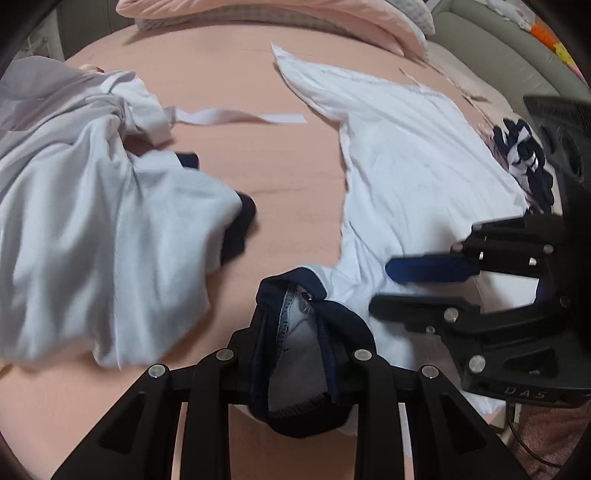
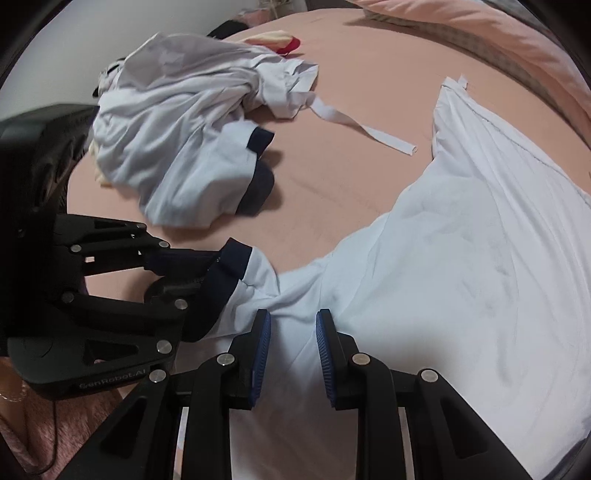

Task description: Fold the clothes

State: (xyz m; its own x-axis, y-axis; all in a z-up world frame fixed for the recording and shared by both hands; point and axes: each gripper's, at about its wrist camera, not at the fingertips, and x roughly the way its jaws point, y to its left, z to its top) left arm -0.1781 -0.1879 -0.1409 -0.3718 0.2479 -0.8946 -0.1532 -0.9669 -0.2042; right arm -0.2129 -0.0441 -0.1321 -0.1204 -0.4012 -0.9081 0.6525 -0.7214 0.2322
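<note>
A white shirt (image 1: 406,155) (image 2: 461,258) with navy cuffs lies spread on the pink bed sheet (image 1: 288,177). My left gripper (image 1: 295,299) (image 2: 207,271) is shut on the bunched navy sleeve cuff (image 1: 280,286) (image 2: 225,273), which wraps over both fingertips and hides them. The sleeve is lifted slightly off the sheet. My right gripper (image 2: 292,317) (image 1: 380,287) stands just right of that sleeve, over the shirt near the armpit. Its blue pads (image 2: 262,350) are apart, with white cloth lying under the gap and not pinched.
A rumpled pile of pale clothes (image 1: 92,221) (image 2: 184,140) lies to the left, with a loose white strip (image 1: 240,116) trailing from it. Pink pillows (image 1: 258,14) line the far edge. A navy and white garment (image 1: 524,158) sits at the right.
</note>
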